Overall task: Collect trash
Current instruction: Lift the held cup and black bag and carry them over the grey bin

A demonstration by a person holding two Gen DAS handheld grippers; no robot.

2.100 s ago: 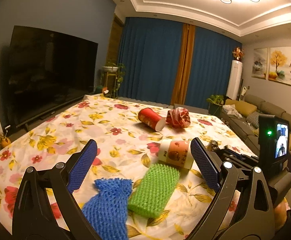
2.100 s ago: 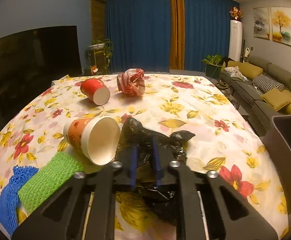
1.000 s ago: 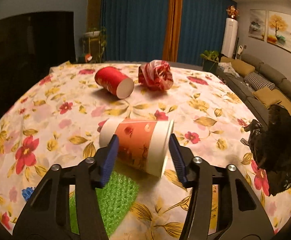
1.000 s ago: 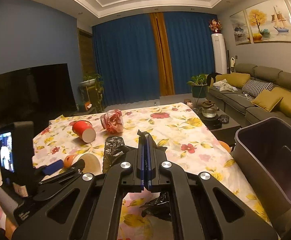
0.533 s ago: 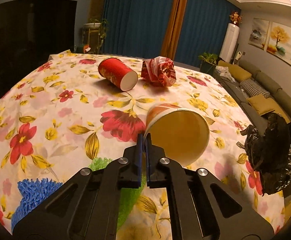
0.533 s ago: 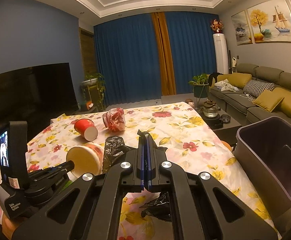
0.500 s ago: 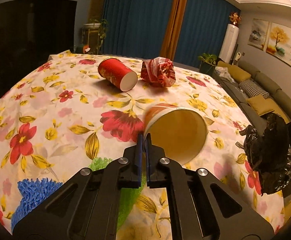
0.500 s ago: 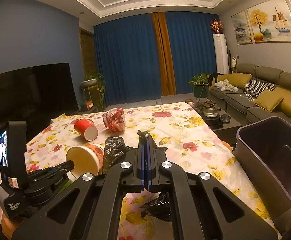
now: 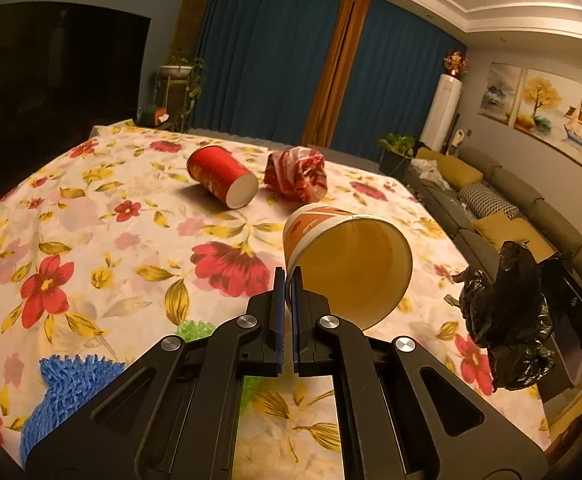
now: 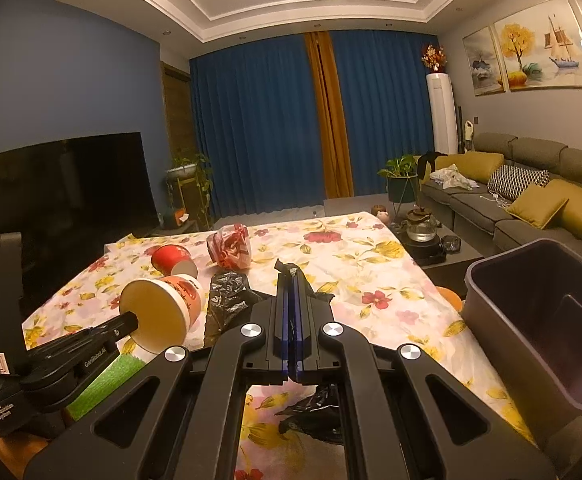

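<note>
My left gripper [image 9: 287, 276] is shut on the rim of an orange paper cup [image 9: 347, 264], held above the floral table with its open mouth toward the camera; it also shows in the right wrist view [image 10: 163, 308]. My right gripper [image 10: 291, 280] is shut on a black plastic bag [image 10: 227, 300], lifted off the table; the bag hangs at right in the left wrist view [image 9: 507, 320]. A red paper cup [image 9: 221, 176] lies on its side beside a crumpled red wrapper [image 9: 297, 174] at the table's far end. A dark bin [image 10: 539, 320] stands off the table's right edge.
A blue scrubber [image 9: 75, 384] and a green scrubber [image 9: 195, 328] lie near the table's front edge. A sofa [image 10: 531, 196] runs along the right wall. A TV [image 10: 63, 184] stands at left. A low tea table with a kettle [image 10: 423, 224] sits beyond the bin.
My left gripper closed on the orange cup's rim and lifted it, and has since raised it slightly. My right gripper lifted the black bag off the table and now points higher.
</note>
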